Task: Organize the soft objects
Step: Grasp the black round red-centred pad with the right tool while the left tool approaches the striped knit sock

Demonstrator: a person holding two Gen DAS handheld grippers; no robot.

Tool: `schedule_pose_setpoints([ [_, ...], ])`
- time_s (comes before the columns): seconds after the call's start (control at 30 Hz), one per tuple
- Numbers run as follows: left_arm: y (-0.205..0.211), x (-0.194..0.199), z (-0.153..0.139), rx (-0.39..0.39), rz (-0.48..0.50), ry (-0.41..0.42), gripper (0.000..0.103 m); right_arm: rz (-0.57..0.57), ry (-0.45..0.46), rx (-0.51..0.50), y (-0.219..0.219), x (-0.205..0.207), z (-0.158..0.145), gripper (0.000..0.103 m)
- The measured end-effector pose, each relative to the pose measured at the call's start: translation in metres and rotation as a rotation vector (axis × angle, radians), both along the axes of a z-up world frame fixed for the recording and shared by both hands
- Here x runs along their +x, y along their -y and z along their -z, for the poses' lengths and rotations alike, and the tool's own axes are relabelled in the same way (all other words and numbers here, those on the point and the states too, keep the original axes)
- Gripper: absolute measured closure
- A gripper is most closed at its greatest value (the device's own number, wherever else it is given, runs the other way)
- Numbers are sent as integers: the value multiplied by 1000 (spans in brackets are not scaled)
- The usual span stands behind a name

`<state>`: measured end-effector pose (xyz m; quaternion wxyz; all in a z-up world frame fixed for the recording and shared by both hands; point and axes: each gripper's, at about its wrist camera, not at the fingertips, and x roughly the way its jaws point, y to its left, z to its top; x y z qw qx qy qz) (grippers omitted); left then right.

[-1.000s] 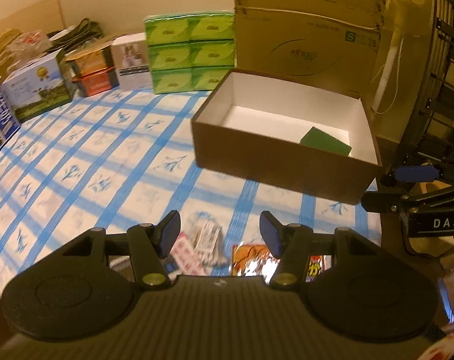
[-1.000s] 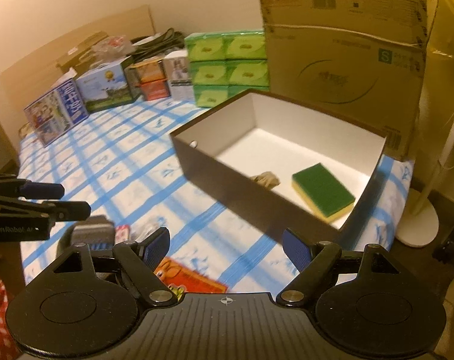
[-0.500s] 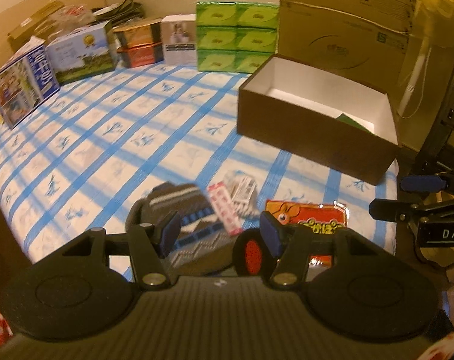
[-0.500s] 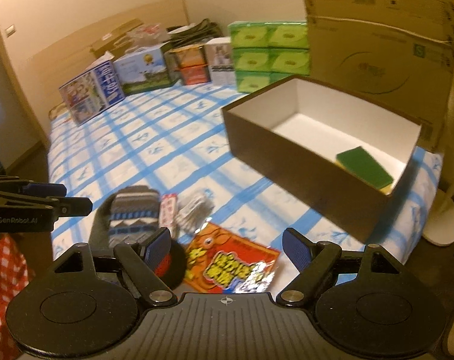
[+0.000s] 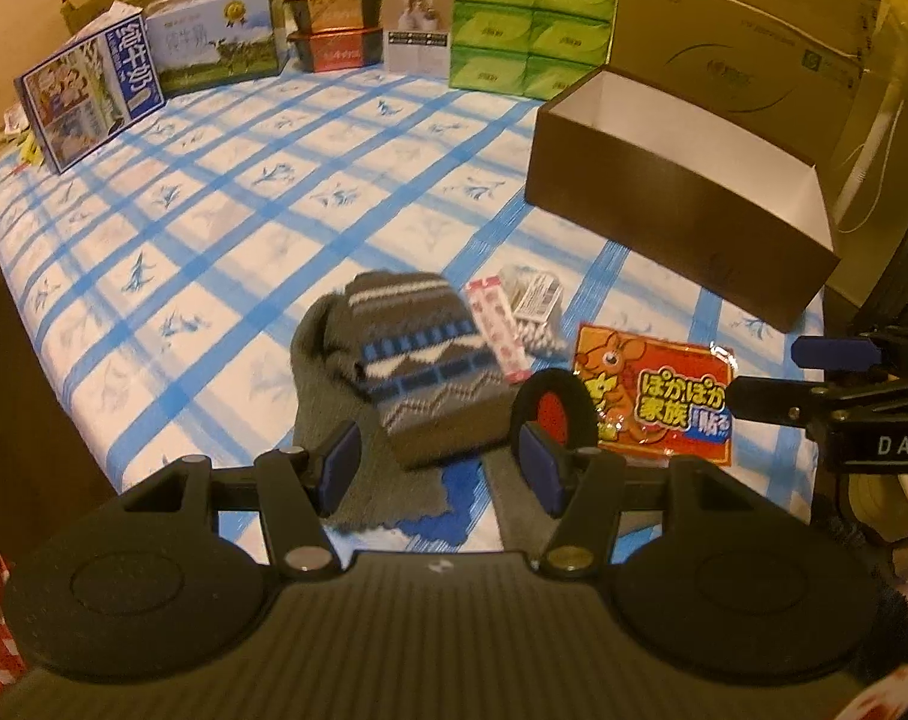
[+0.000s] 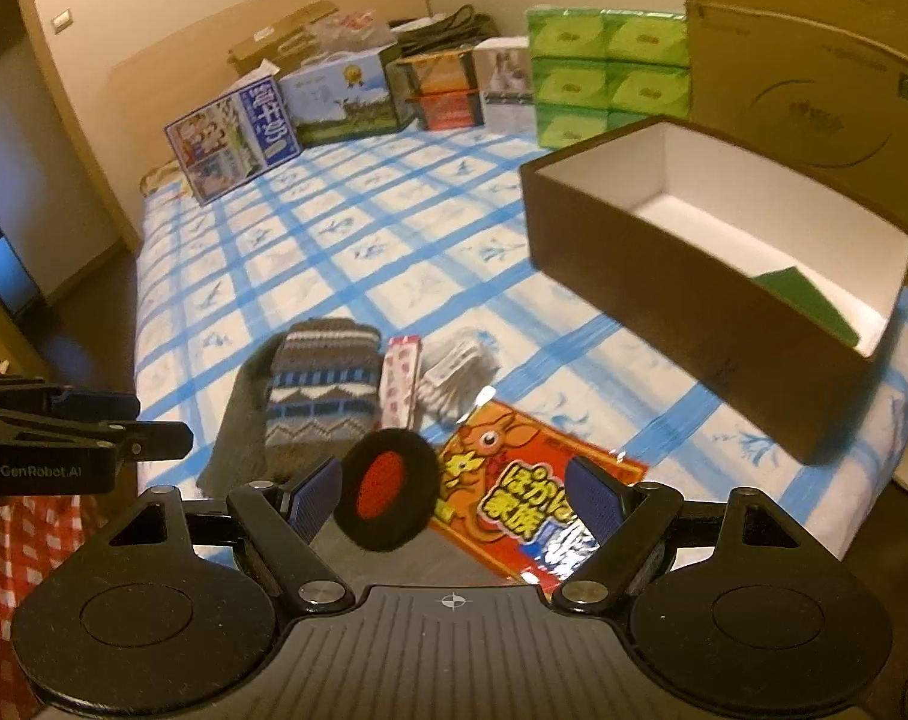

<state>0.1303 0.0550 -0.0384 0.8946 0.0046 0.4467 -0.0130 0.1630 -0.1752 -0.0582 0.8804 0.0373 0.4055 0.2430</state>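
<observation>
Both grippers poised over the soft pile, nothing held.
Left gripper and right gripper spread wide at lower centre, ready for knit sock; box waits upper right.

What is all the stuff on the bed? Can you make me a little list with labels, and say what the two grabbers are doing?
surface: blue checked bedspread
soft things near the front edge: patterned knit sock, black and red ear pad
flat packet: orange heat-pack bag
small packets: pink strip, cotton swabs
container: brown box, open top
inside the box: green sponge
left gripper: open, empty, above the sock
right gripper: open, empty, over the ear pad
</observation>
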Motion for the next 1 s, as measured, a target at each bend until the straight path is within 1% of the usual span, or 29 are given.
schedule_pose_setpoints([
  [0.23,-11,-2,16,-15,-38,-23,47,-43,-31,-8,-20,4,19,21],
  [0.47,-19,3,32,-24,-54,-43,47,-86,-55,-13,-40,11,39,21],
  [0.77,-25,17,57,-35,-79,-74,47,-93,-101,-9,-59,26,71,21],
  [1.0,-31,30,74,-34,-100,-95,47,-95,-121,-49,-74,40,95,21],
])
